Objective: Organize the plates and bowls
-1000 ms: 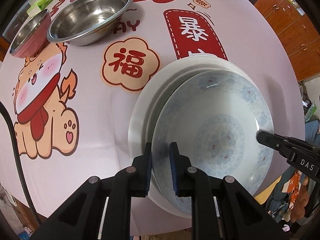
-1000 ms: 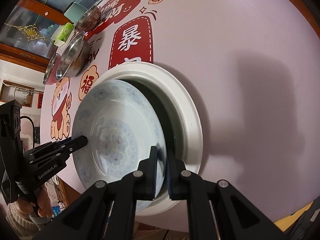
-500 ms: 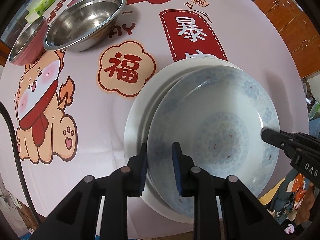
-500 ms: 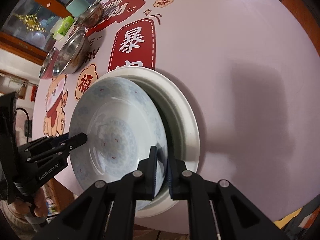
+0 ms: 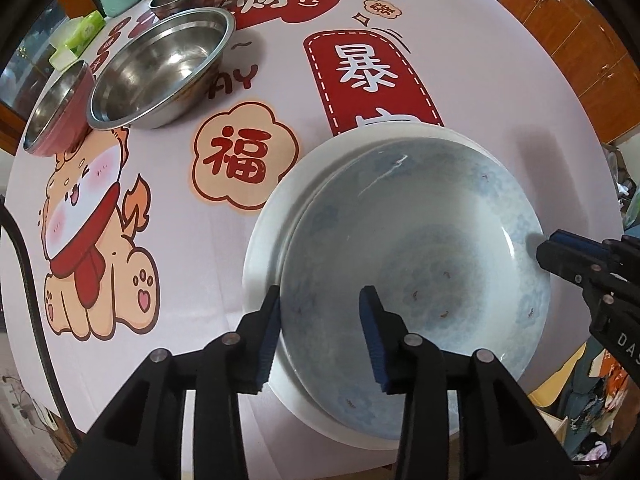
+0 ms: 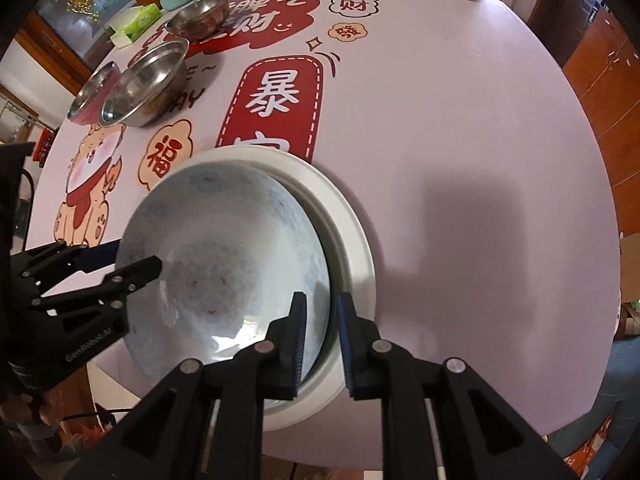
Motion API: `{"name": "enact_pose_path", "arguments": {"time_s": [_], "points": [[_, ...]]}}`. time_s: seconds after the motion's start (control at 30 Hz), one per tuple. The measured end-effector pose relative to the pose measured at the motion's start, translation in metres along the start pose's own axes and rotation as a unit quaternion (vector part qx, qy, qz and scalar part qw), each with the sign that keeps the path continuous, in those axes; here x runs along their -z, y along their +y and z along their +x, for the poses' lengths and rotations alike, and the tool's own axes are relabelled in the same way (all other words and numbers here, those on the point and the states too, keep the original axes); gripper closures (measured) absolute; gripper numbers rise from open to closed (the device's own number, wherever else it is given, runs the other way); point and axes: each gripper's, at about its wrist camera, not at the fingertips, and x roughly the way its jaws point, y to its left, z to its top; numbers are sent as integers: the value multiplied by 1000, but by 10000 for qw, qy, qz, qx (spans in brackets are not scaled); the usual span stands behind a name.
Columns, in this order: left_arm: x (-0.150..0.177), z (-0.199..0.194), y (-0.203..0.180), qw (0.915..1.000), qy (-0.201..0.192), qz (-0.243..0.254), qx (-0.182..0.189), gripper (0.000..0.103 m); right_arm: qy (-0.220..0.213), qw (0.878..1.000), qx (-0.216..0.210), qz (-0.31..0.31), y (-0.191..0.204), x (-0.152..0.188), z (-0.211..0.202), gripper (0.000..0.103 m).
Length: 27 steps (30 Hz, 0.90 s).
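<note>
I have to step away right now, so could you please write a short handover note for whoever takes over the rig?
Left gripper: jaws opening, straddling the near rim of the blue patterned plate, pads clear of it.
Right gripper: jaws opening, the plate's opposite rim between them, a small gap showing.
Things: the blue patterned plate sits nested, a little off centre, on the white plate at the table's near edge. Two steel bowls and a pink-sided bowl stand at the far left.
Done: plates stacked.
Left: withdraw both grippers, then probably gather the bowls.
</note>
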Motion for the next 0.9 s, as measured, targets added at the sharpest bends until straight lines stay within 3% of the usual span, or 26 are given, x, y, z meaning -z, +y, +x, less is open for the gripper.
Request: {"name": "enact_pose_path", "arguments": {"time_s": [0.17,0.43,0.53,0.9], "points": [[0,-5,-3,10000,-77,-35,28,41,75,9999,-50,105,-3,3,4,87],[-1,-12,-5,9999,-60,-55,69,36,115,9998,-138,128,-6,5,3,87],[-1,-19,-3,9998,-53,-133,109,29,112,9998,-166,71,-5,3,1,87],[-15,-54,5,9988,-293,-379,127,24,-40,9983,-483,-336,2,-24,-20,87]]}}
